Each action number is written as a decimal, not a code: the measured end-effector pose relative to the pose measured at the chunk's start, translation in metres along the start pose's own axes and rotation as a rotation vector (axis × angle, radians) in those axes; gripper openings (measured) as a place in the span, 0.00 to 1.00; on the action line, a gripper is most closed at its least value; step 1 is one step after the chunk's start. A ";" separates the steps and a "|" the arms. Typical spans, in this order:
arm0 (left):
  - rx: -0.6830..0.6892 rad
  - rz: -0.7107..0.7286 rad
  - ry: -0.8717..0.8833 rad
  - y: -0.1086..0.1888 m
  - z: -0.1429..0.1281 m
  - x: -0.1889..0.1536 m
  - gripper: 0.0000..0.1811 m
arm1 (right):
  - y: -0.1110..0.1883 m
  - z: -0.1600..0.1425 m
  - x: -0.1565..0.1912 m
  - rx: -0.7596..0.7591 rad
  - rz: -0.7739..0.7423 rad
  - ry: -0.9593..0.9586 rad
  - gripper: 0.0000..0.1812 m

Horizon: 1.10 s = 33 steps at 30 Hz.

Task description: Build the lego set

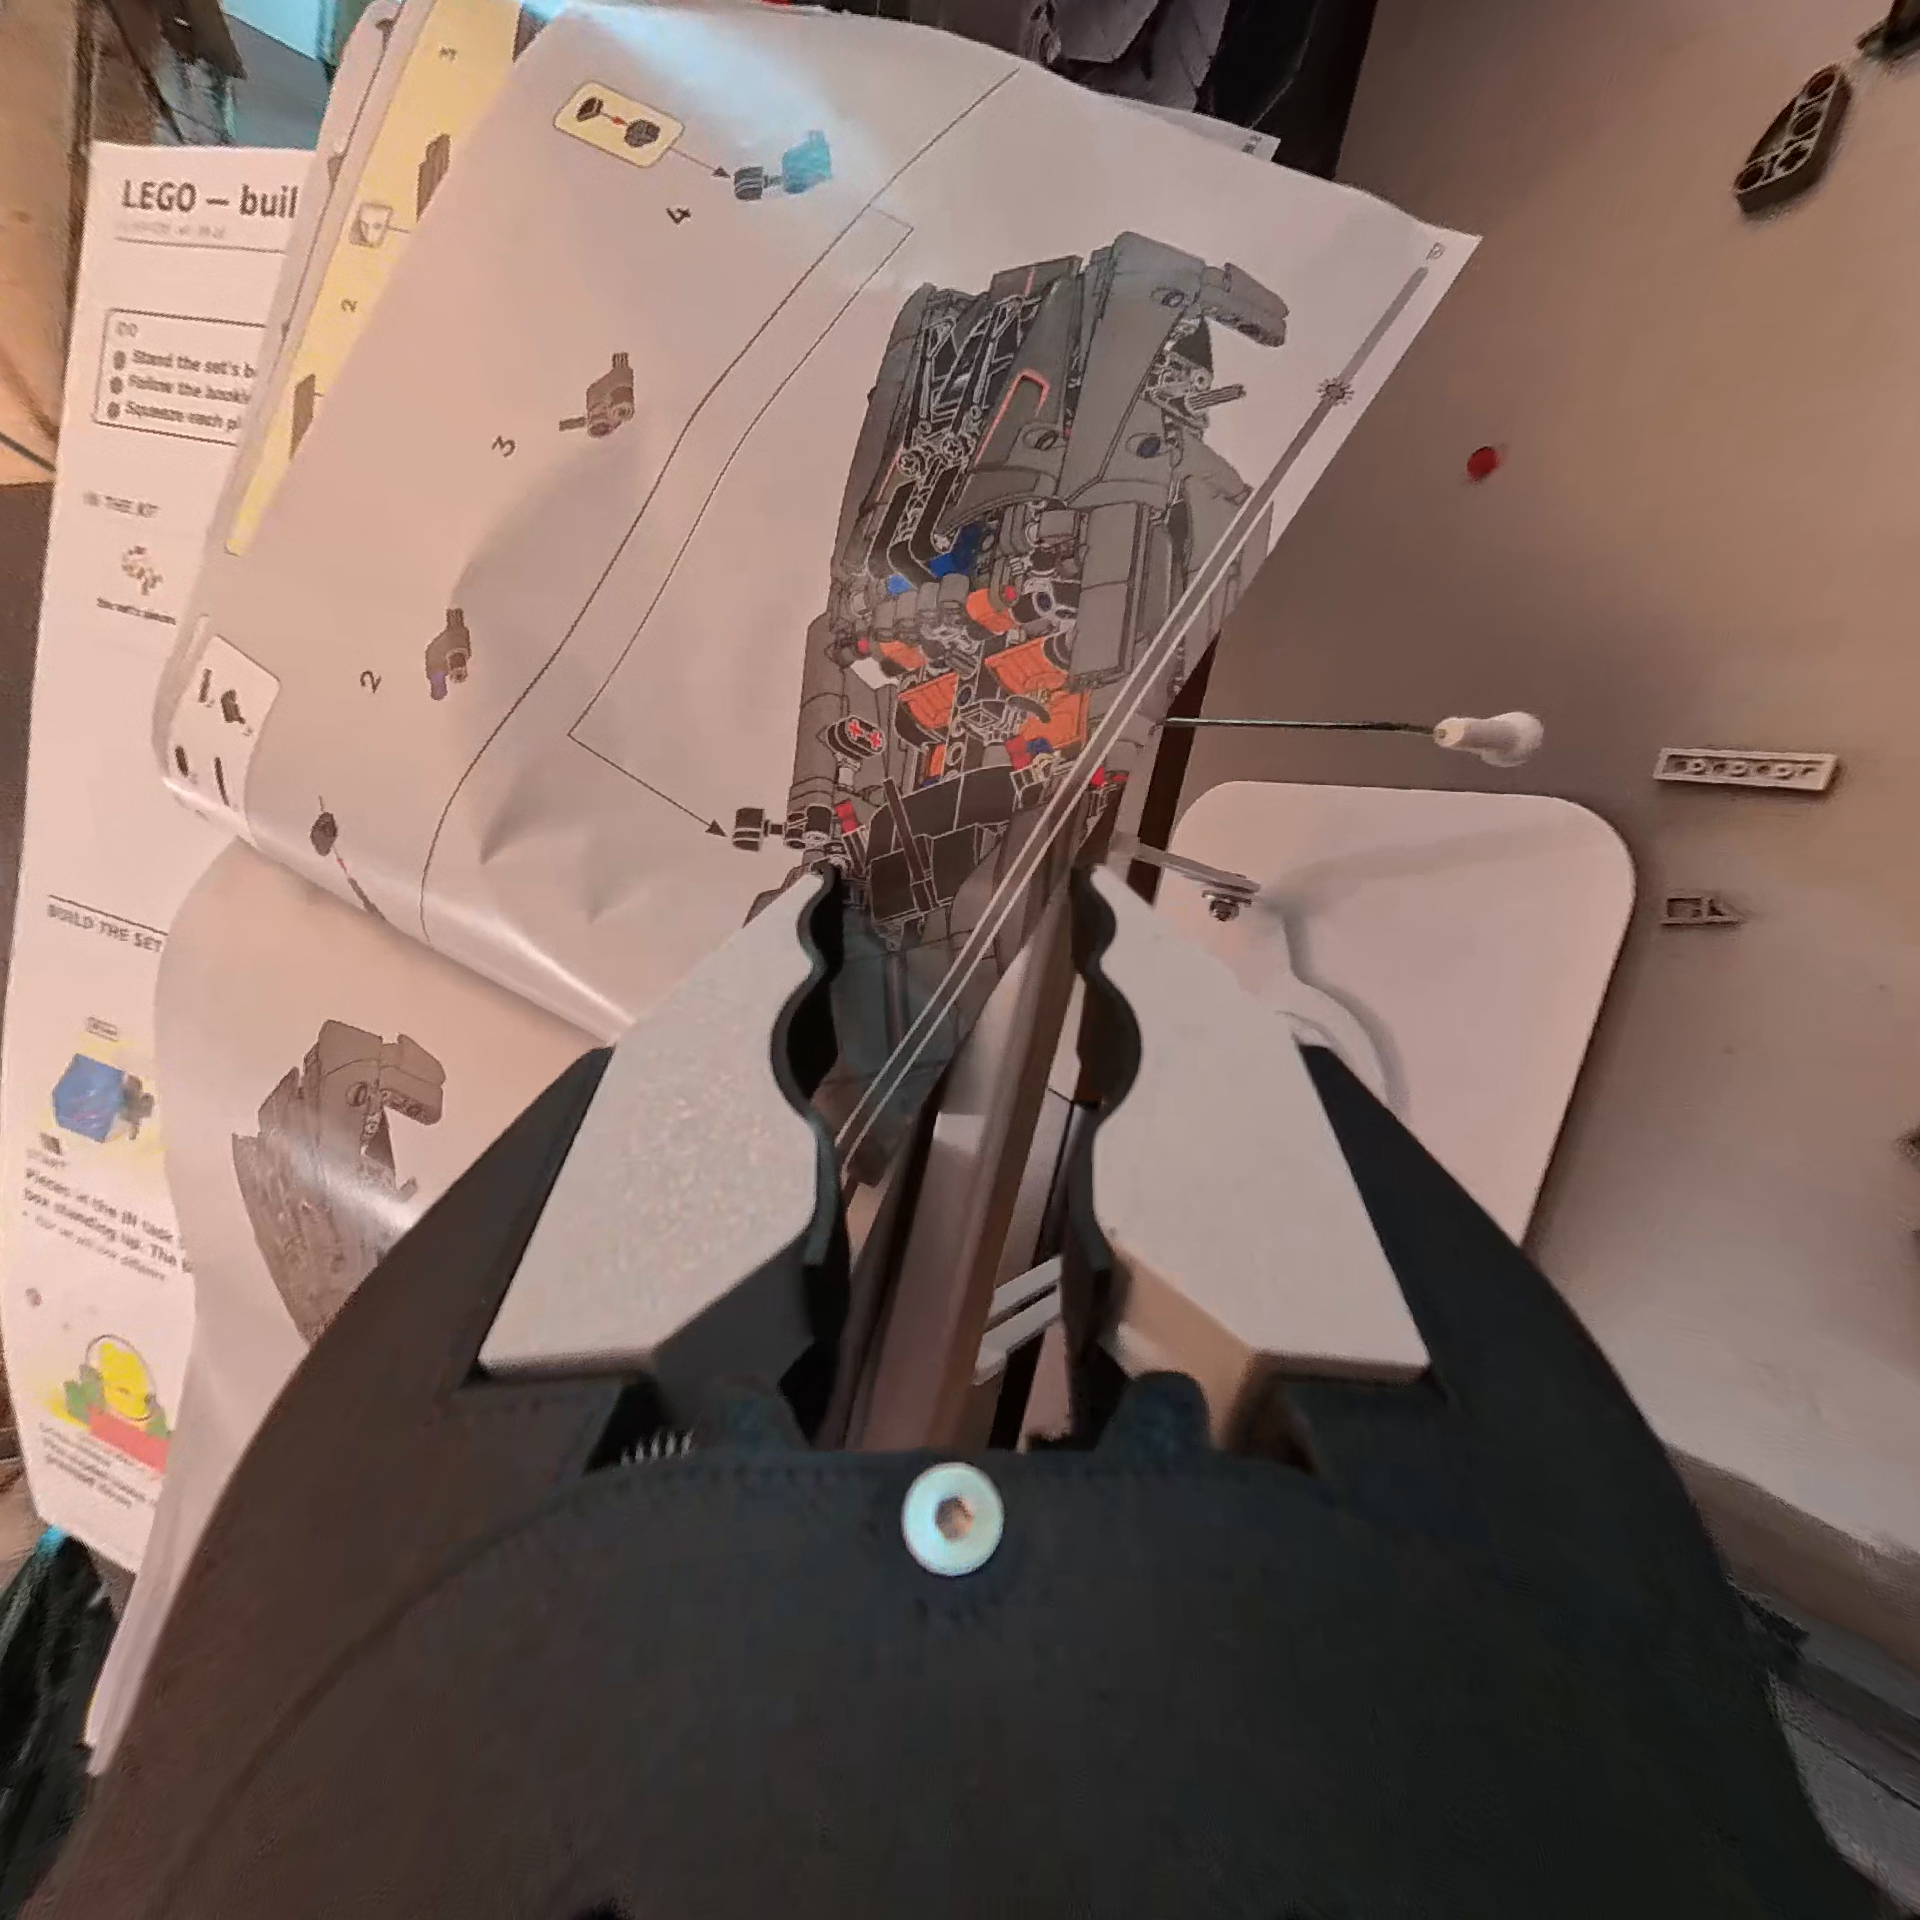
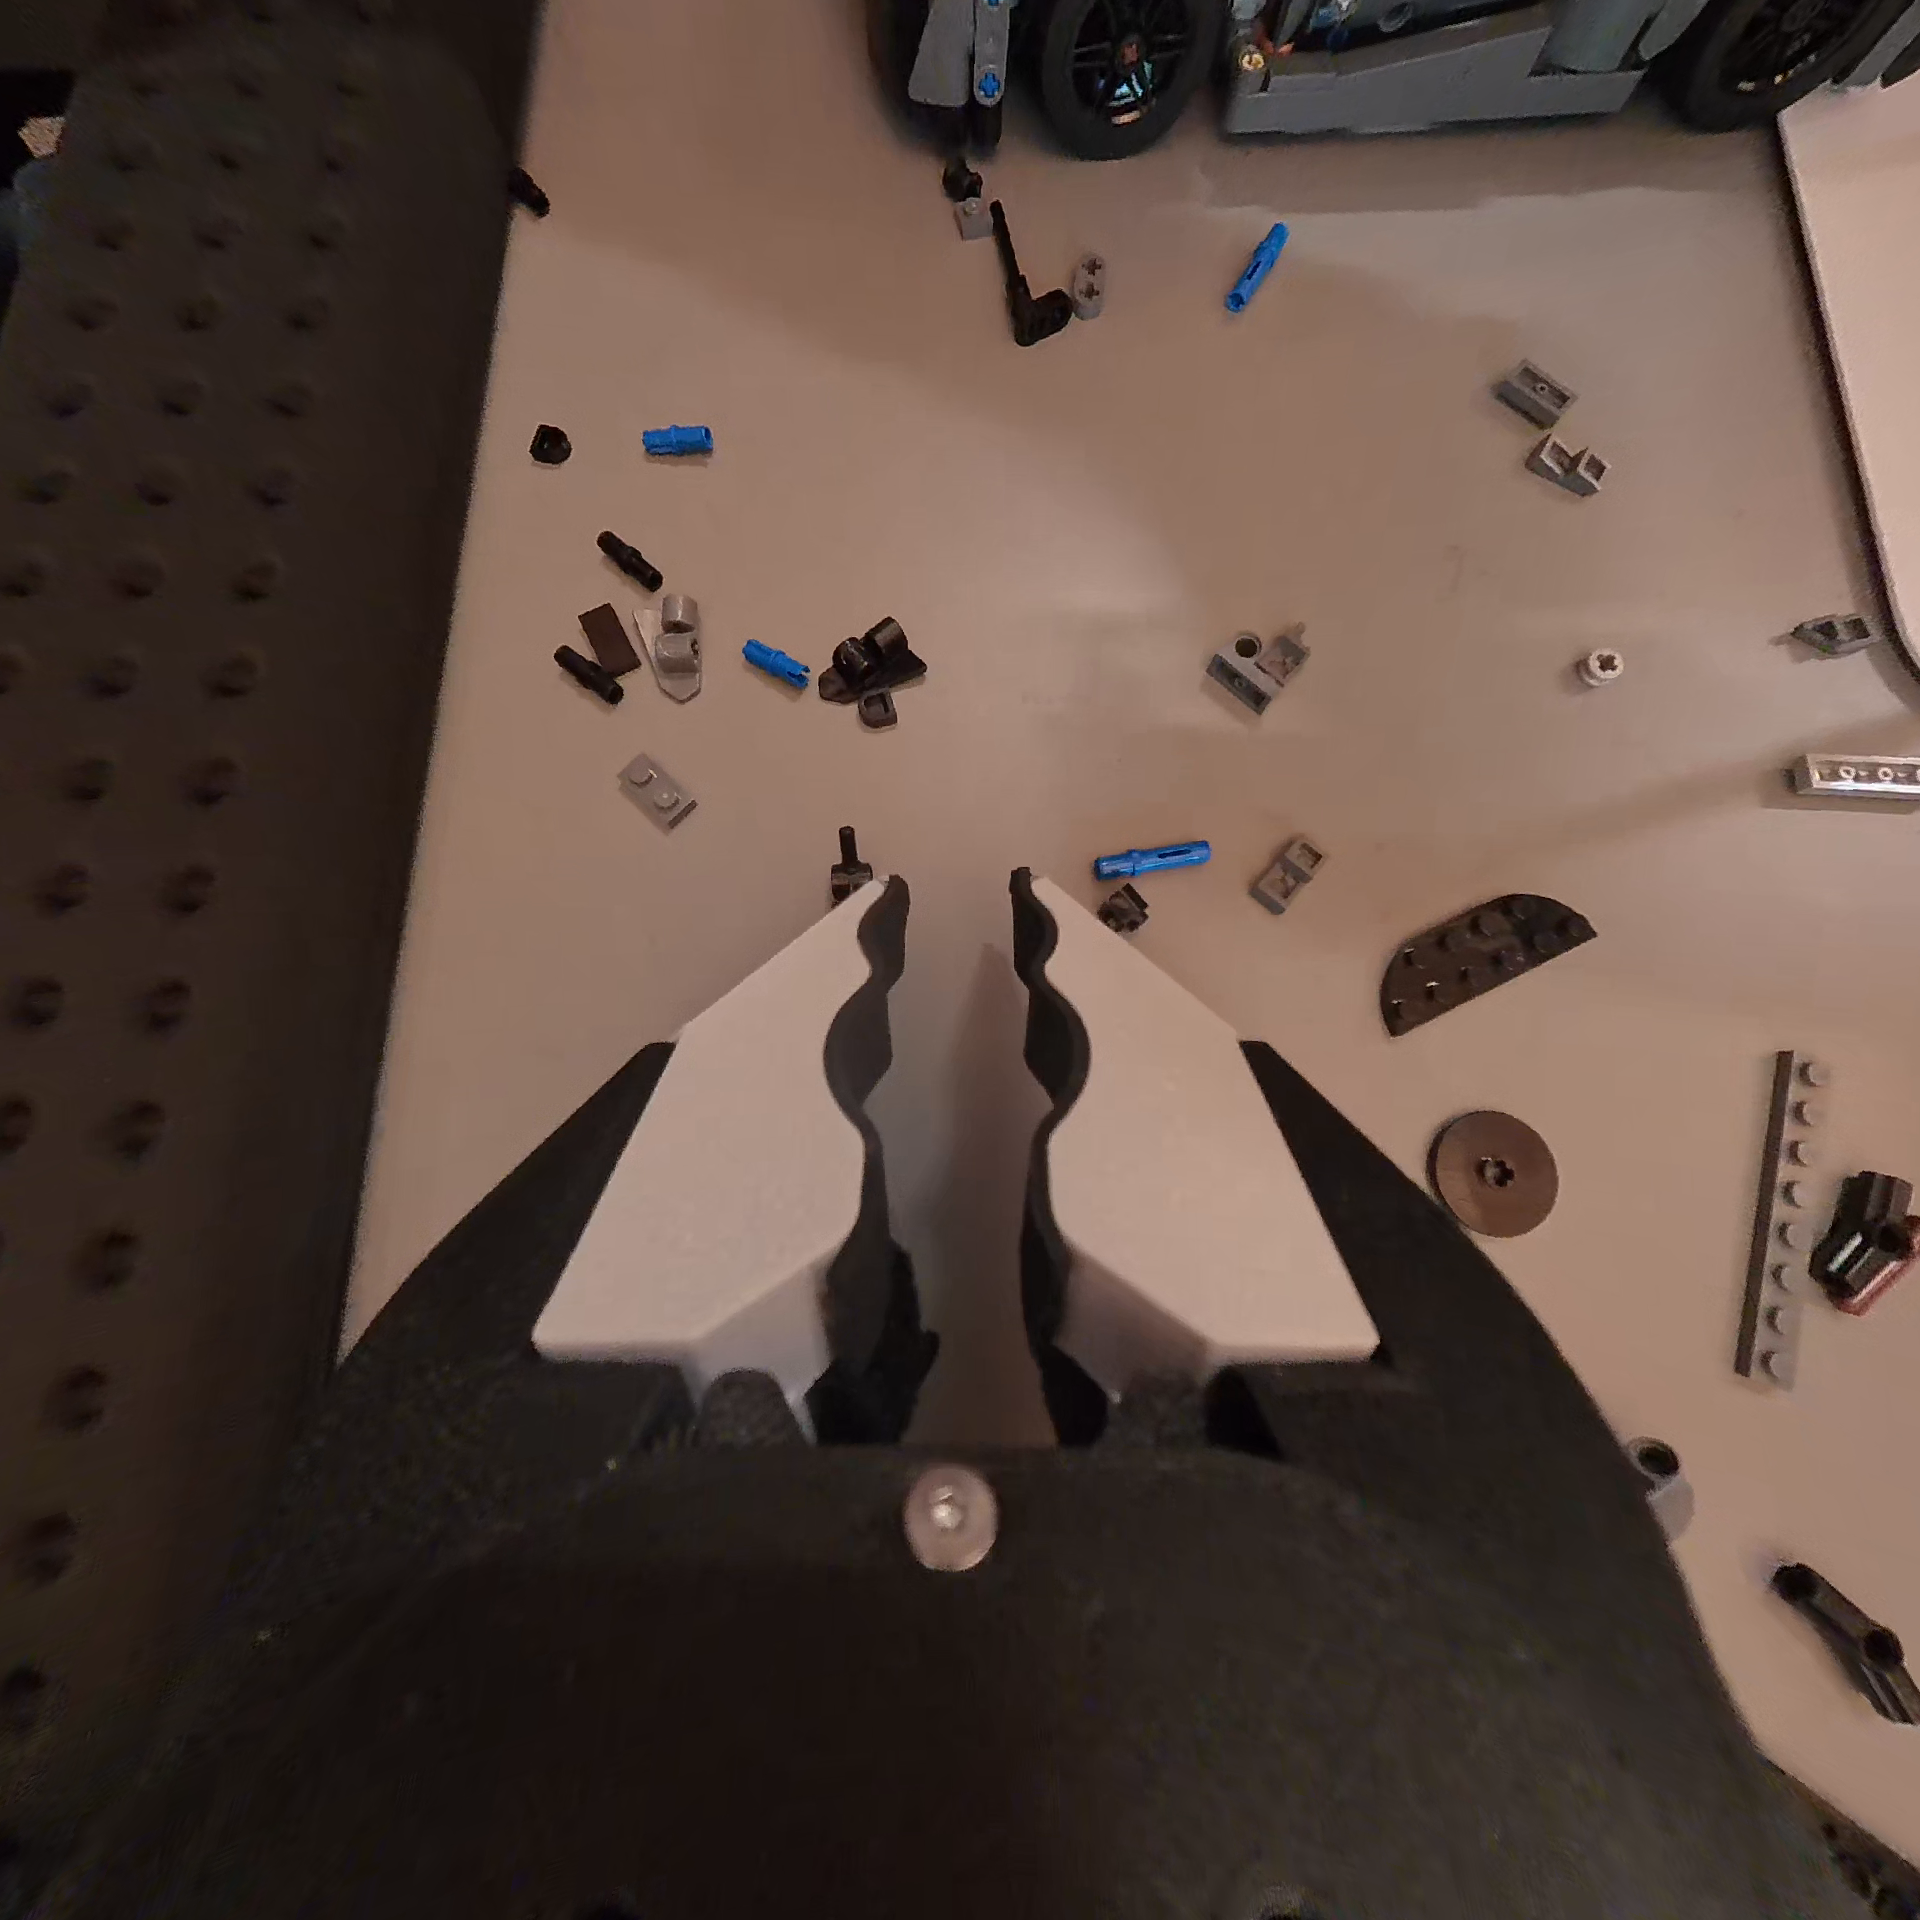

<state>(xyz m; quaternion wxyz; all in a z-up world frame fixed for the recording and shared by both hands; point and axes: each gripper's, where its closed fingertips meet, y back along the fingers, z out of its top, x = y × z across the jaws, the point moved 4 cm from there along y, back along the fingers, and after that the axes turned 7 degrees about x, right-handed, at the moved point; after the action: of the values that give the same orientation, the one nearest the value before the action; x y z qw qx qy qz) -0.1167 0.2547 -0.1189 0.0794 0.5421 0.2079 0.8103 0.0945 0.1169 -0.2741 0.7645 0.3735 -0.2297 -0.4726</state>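
Both grippers ours | left gripper fingers parted around booklet page (contact unclear) | right gripper fingers apart, empty, above surface.

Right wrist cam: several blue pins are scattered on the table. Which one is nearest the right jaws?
The long blue pin lying level just right of the right gripper, above a small black piece. The other blue pins lie farther up the table.

- We see a white rounded board lying on the pale table.
- Just above the board, we see a thin rod with a white tip.
- At the board's left edge, a small metal bracket.
- Well left of the board, across the table, a black dimpled mat.
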 end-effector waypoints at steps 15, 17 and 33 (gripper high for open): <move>-0.030 -0.036 0.054 0.002 -0.003 0.000 0.17 | 0.000 -0.002 -0.001 0.006 -0.001 -0.001 0.09; -0.038 -0.060 0.065 0.004 -0.002 -0.002 0.14 | 0.000 -0.002 -0.001 0.005 -0.001 -0.001 0.09; -0.091 -0.125 0.141 0.006 0.008 -0.007 0.03 | 0.000 -0.003 -0.001 0.006 0.001 -0.002 0.09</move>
<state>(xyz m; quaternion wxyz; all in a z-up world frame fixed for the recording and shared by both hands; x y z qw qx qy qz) -0.1056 0.2487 -0.1199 0.1397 0.4653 0.2094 0.8486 0.0958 0.1189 -0.2760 0.7635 0.3750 -0.2322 -0.4718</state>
